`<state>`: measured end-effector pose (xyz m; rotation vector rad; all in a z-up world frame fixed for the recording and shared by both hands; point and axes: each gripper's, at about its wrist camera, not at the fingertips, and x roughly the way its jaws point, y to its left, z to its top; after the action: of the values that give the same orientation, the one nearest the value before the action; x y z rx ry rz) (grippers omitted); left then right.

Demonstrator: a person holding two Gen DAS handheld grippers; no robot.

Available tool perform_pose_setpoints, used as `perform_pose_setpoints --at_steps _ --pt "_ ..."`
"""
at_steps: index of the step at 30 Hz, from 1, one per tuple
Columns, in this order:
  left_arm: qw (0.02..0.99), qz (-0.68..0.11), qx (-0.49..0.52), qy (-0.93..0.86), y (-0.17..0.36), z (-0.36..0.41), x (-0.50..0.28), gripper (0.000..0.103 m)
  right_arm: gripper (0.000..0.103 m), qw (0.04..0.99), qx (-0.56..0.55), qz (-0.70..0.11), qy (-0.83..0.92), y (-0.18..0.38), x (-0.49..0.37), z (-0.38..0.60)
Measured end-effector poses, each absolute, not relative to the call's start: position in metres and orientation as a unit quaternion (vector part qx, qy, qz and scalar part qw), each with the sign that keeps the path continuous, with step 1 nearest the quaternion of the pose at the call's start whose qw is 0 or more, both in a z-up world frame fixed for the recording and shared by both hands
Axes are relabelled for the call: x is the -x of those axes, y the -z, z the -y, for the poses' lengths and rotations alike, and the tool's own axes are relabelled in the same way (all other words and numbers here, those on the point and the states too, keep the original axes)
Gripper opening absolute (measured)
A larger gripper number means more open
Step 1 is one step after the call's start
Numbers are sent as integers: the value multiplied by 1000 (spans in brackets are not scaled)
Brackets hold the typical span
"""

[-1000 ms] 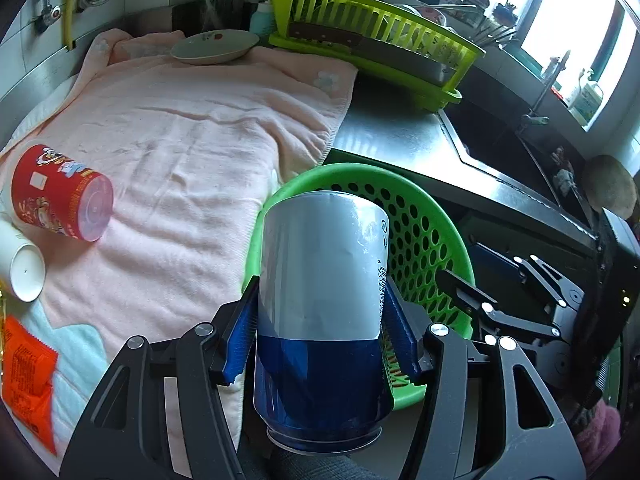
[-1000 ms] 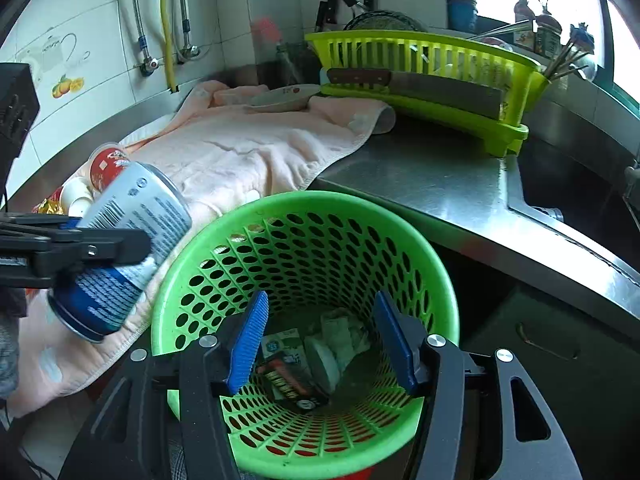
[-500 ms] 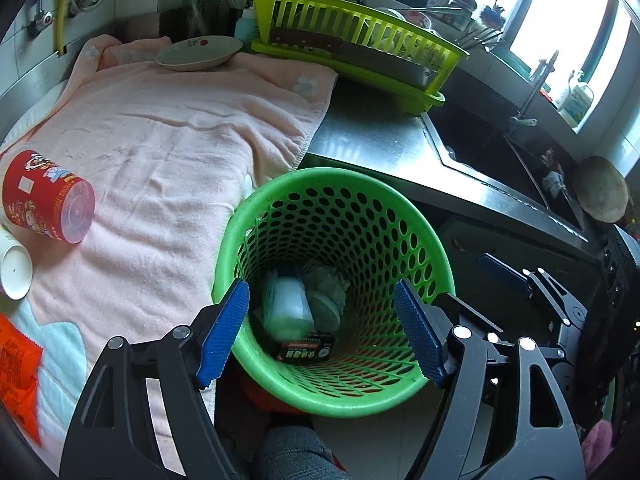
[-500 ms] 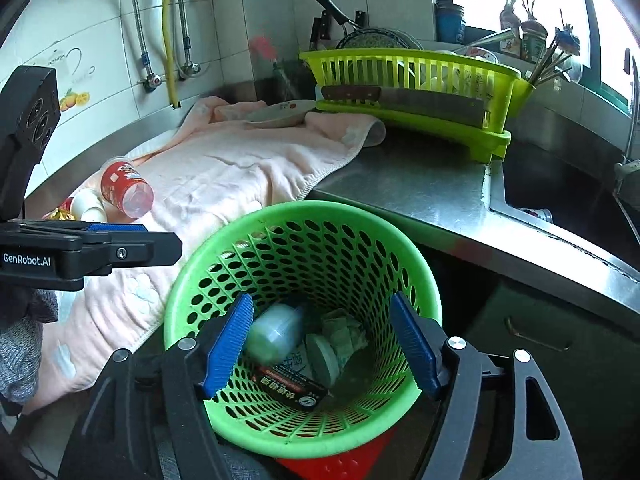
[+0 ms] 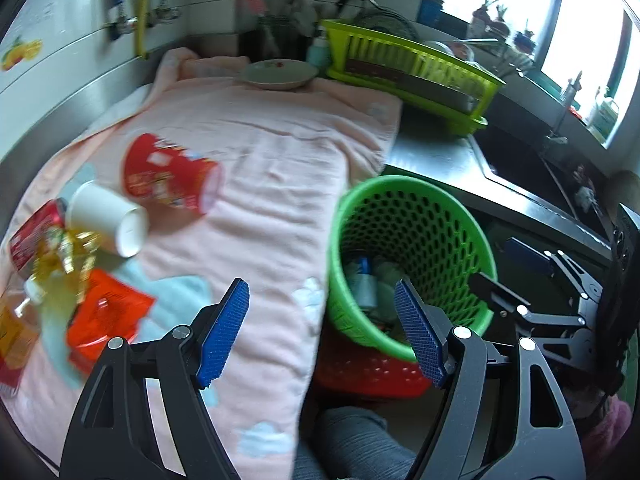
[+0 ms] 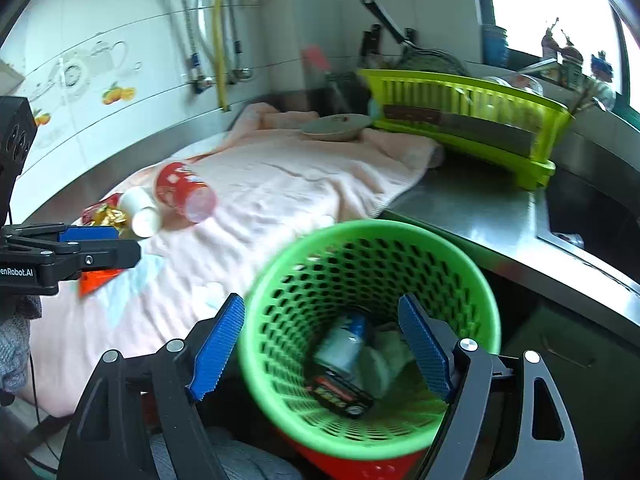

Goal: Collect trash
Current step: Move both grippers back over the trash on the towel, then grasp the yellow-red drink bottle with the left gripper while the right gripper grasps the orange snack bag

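The green perforated basket stands below the counter's front edge, with the silver-and-blue can and other scraps lying inside. My left gripper is open and empty above the pink towel's front part, left of the basket. My right gripper is open and empty just over the basket's near rim. On the towel lie a red cup, a white paper cup, gold foil, a red can and an orange-red wrapper.
A lime dish rack with a knife stands at the back right. A plate lies on the towel's far end. The steel counter and sink are to the right. A red basket sits under the green one.
My left gripper opened and dropped the silver-and-blue can into the green basket, then swung left over the towel. The right gripper stayed at the basket.
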<state>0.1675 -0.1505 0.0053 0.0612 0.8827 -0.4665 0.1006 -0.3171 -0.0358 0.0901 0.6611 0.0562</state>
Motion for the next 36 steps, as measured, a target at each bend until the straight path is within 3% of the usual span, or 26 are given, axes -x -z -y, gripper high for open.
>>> perform_pose_setpoints --at_steps 20,36 --pt "903 -424 -59 28 -11 -69 -168 84 83 931 3 -337 -138 28 -127 198" --pt "878 -465 -109 19 22 -141 -194 87 85 909 36 -359 -210 35 -155 118"
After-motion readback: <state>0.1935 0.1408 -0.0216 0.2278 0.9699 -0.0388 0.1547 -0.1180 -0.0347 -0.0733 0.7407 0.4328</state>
